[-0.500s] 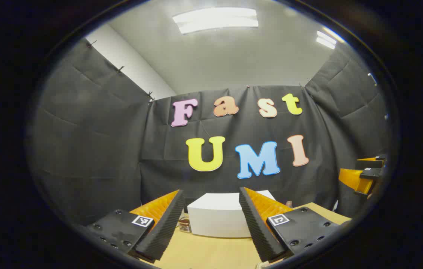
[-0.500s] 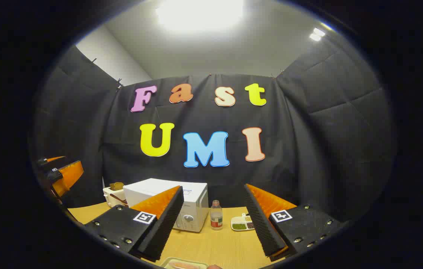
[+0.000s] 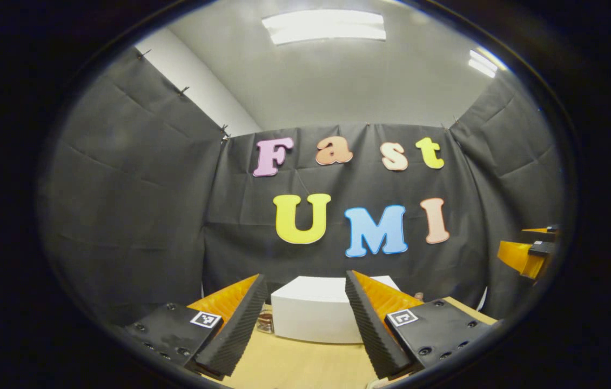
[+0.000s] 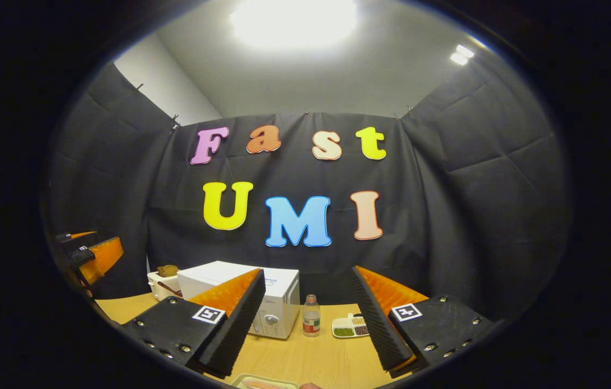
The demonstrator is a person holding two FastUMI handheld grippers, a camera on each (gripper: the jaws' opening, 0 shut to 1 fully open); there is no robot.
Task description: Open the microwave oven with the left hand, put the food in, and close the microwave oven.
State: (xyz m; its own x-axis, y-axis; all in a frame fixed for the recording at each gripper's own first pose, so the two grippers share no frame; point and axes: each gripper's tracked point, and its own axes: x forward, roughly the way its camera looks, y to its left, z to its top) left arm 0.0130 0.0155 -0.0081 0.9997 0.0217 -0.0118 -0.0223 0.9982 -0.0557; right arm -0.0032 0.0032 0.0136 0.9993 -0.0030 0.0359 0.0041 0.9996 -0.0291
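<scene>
The left gripper (image 3: pixel 305 324) has its jaws spread wide, with the white microwave (image 3: pixel 313 313) between them, farther off. The right gripper (image 4: pixel 308 324) is spread too, holding nothing.

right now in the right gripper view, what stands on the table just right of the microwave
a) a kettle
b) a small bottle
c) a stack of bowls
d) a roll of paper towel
b: a small bottle with a label band stands upright on the table just right of the white microwave, with a small divided dish farther right.
</scene>
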